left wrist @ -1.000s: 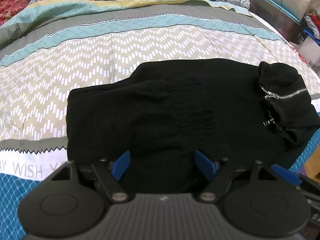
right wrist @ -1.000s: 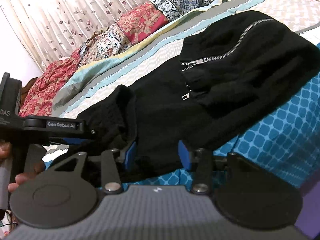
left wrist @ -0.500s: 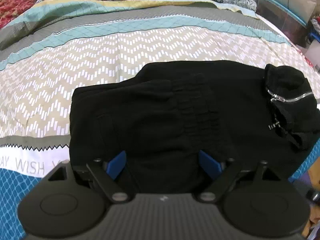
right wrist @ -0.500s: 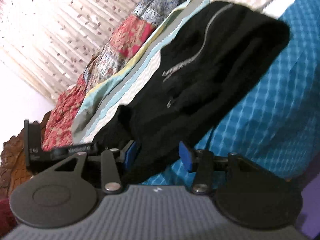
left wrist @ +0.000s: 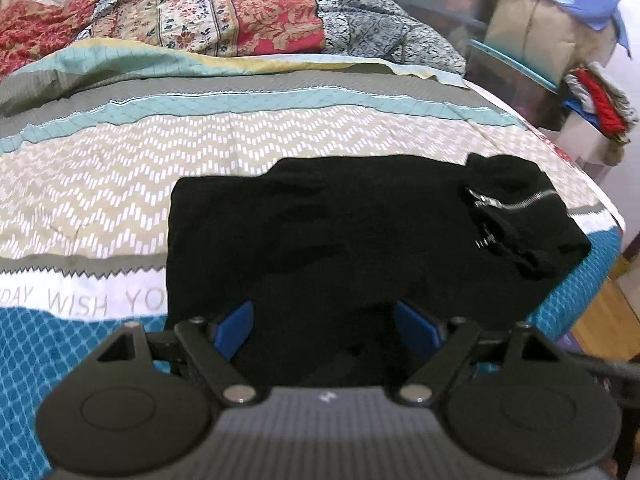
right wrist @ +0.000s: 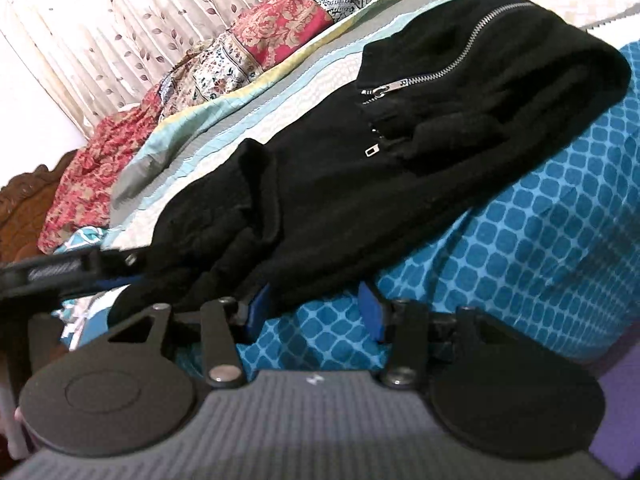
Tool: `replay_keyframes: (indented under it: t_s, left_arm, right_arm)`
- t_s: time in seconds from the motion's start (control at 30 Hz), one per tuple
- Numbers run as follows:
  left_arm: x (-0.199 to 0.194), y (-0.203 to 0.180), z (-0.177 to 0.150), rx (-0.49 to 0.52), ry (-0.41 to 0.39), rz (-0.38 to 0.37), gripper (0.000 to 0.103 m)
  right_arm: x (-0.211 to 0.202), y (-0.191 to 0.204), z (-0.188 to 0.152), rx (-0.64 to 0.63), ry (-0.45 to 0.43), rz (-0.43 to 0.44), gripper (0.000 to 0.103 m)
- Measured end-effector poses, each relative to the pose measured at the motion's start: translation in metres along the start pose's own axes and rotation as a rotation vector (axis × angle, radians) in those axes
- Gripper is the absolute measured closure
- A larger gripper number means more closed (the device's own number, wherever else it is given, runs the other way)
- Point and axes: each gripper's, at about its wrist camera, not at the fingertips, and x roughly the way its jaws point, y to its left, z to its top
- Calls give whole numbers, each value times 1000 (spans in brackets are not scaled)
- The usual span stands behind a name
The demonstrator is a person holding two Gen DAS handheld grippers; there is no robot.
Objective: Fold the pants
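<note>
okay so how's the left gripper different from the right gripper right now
The left gripper has its jaws spread wide; the right gripper has them narrower. The left gripper frames the black pants between its blue pads, which stand clear of the cloth; the right gripper frames mostly blue bedspread, with the pants' edge beside one pad. Both are open and grip nothing.

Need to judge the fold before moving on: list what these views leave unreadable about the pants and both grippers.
- Pants, near edge: left wrist view, hidden behind the left gripper.
- Fold layers: both views, black cloth shows no detail.
- Left gripper in right wrist view: blurred, cut by the edge.
- Right gripper: open over the blue bedspread; contact with the pants unclear.
</note>
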Motion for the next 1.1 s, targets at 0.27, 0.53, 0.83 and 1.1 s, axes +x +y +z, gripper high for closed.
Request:
replay_keyframes:
  t_s: [0.27, 0.53, 0.83, 1.1]
  left_arm:
    - [-22, 19, -13, -38, -47, -103, 22]
    - [-42, 102, -6, -274, -74, -79, 14]
    - [27, 153, 46, -378, 27, -158, 11]
    - [71, 133, 59, -322, 109, -214, 82]
  right_arm:
    - [6, 9, -3, -40, -4, -64, 51]
    - [-2, 35, -6, -111, -74, -167, 51]
    - [18, 154, -21, -734, -41, 193, 39]
    - [97, 171, -37, -892, 105, 161, 45]
